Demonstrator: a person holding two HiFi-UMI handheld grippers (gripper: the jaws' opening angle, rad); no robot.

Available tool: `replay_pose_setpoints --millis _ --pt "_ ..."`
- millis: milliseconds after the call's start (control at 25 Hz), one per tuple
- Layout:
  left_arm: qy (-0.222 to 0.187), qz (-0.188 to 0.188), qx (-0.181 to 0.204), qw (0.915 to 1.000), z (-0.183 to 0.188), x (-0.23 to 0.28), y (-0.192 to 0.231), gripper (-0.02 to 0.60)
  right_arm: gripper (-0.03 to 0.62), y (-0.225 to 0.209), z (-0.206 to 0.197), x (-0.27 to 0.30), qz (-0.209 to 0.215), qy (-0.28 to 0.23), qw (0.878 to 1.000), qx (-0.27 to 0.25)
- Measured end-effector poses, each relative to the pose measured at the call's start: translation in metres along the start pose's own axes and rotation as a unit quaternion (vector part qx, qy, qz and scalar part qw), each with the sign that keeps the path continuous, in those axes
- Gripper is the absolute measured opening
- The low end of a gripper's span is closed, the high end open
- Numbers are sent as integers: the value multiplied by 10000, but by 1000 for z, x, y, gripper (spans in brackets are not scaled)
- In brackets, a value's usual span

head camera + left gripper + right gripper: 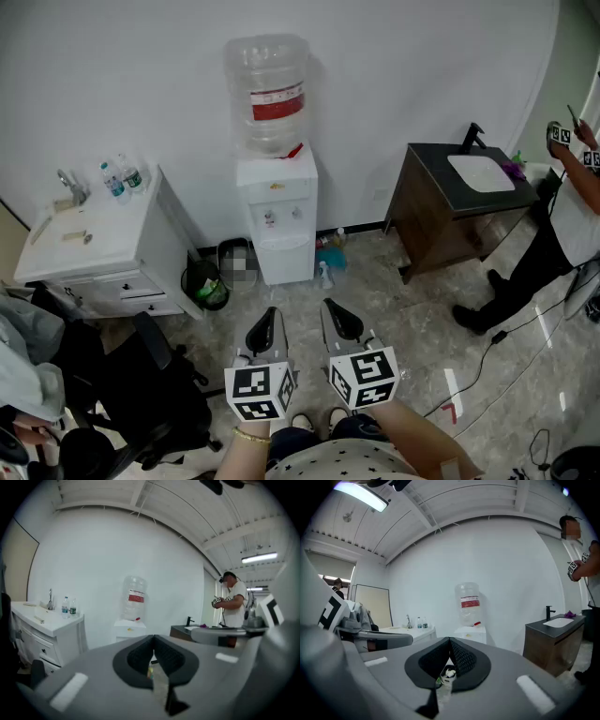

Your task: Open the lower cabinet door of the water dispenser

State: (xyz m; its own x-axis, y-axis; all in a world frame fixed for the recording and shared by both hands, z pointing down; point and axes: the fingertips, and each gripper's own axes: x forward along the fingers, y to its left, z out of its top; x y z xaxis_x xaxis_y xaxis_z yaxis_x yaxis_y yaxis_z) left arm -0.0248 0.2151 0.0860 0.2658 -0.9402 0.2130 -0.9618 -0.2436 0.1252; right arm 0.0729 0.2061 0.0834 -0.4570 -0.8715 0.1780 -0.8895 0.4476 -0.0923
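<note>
The white water dispenser stands against the far wall with a clear bottle on top. Its lower cabinet door is closed. My left gripper and right gripper are side by side over the tiled floor, well short of the dispenser, both pointing at it. Both are shut with nothing between the jaws. In the left gripper view the dispenser shows just above the left gripper's closed tips. In the right gripper view the dispenser sits above the right gripper's closed tips.
A white vanity with water bottles stands left of the dispenser, with a black bin between them. A dark sink cabinet is to the right, and a person stands beside it. A black chair is at near left. Spray bottles sit by the dispenser's foot.
</note>
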Motion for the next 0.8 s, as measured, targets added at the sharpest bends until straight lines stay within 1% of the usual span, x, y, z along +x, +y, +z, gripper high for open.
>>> replay_pose_setpoints --millis 80,120,160,200,320,440,600,800 --pt "-6 1 -48 10000 -2 1 8 6 3 6 -4 4 31 39 10000 1" --pt "-6 0 -65 10000 -3 2 12 6 41 9 -6 7 47 62 10000 11" --pt "-2 -4 -75 10000 -5 3 17 6 61 11 -9 10 58 86 9999 27" --pt "9 -12 -82 10000 -6 6 21 6 68 12 -12 13 62 114 9999 47" --pt "114 -26 -119 9999 -16 19 32 6 151 8 -24 26 31 249 9996 115" --pt "245 -12 -176 9995 -31 40 41 6 197 -4 -39 43 1 400 9990 195" --pt "352 84 -229 9991 -50 86 58 6 207 -29 -59 84 -37 532 9982 281" --pt "429 268 -322 9982 -76 161 76 6 207 -74 -89 156 37 735 9969 264"
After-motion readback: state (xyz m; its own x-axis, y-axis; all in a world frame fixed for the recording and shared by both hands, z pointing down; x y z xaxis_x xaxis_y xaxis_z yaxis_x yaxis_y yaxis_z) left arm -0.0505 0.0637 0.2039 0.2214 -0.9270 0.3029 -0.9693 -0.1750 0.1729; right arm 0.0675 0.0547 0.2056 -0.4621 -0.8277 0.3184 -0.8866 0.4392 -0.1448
